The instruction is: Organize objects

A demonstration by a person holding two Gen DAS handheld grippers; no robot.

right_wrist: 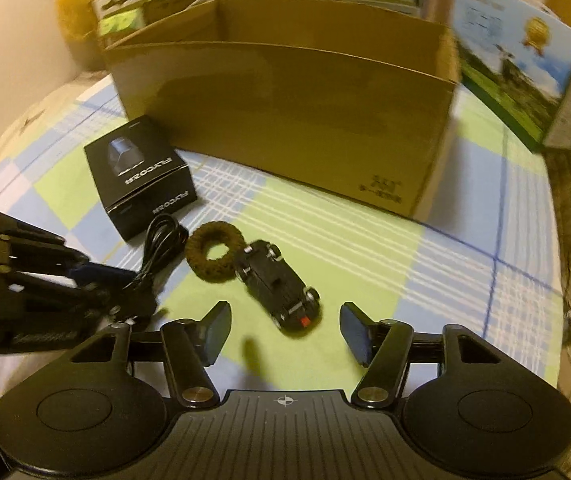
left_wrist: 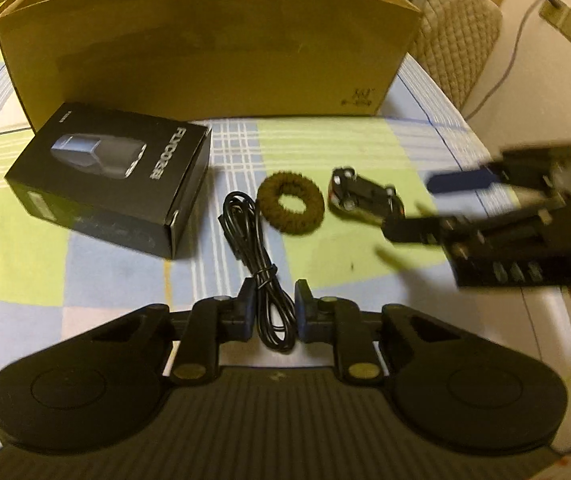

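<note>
A coiled black cable (left_wrist: 257,248) lies on the checked tablecloth, its near loop between the pads of my left gripper (left_wrist: 275,314), which stands narrowly open around it. A brown hair scrunchie (left_wrist: 290,203) and a black toy car (left_wrist: 359,196) lie to its right, a black product box (left_wrist: 113,178) to its left. My right gripper (right_wrist: 281,332) is wide open and empty, just in front of the toy car (right_wrist: 277,284). The scrunchie (right_wrist: 215,254), cable (right_wrist: 161,244) and black box (right_wrist: 141,178) lie left of it. An open cardboard box (left_wrist: 205,48) stands behind.
The cardboard box (right_wrist: 293,108) fills the back of the table. A printed carton (right_wrist: 525,80) stands to its right and more packages are behind it. A quilted chair back (left_wrist: 457,36) is at the table's far right corner. The table edge runs down the right side.
</note>
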